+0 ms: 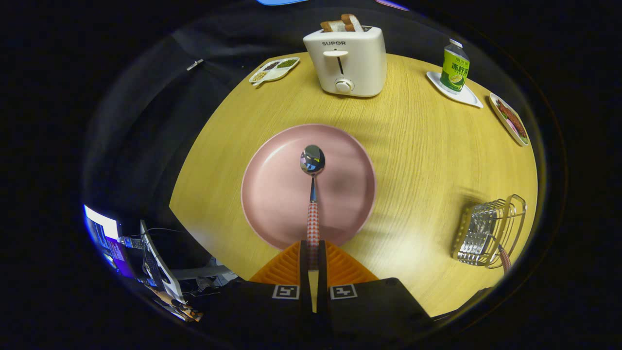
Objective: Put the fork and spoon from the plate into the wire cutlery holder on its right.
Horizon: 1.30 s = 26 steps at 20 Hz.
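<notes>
Gripper view | gripper clamps spoon handle, end hidden | holder contents unclear

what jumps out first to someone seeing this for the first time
The pink plate at the middle of the wooden table draws the eye, with a spoon over it whose checked handle runs back between the fingers of the tool, which look shut on it. Beyond the plate stands a white toaster with bread in it; the wire holder sits to the right.
</notes>
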Tool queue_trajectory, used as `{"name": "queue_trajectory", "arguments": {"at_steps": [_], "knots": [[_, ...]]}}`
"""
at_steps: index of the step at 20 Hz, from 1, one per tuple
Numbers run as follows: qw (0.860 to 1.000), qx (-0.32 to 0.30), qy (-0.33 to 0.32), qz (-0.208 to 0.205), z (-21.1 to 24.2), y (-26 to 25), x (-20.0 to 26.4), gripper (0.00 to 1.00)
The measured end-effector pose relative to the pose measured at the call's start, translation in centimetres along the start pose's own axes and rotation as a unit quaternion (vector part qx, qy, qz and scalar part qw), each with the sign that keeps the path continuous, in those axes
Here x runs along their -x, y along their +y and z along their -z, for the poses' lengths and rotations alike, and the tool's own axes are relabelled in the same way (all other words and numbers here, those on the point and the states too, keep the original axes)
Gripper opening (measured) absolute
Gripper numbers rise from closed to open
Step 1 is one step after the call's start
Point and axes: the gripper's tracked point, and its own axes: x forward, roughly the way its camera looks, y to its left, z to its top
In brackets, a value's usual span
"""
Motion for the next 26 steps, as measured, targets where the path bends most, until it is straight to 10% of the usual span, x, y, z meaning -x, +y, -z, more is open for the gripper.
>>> {"name": "queue_trajectory", "arguments": {"at_steps": [15,26], "knots": [[0.998,-0.048,-0.023,-0.031,-0.2,-2.1,4.6,0.08],[0.996,-0.071,-0.048,-0.018,-1.0,-8.2,16.2,0.08]]}}
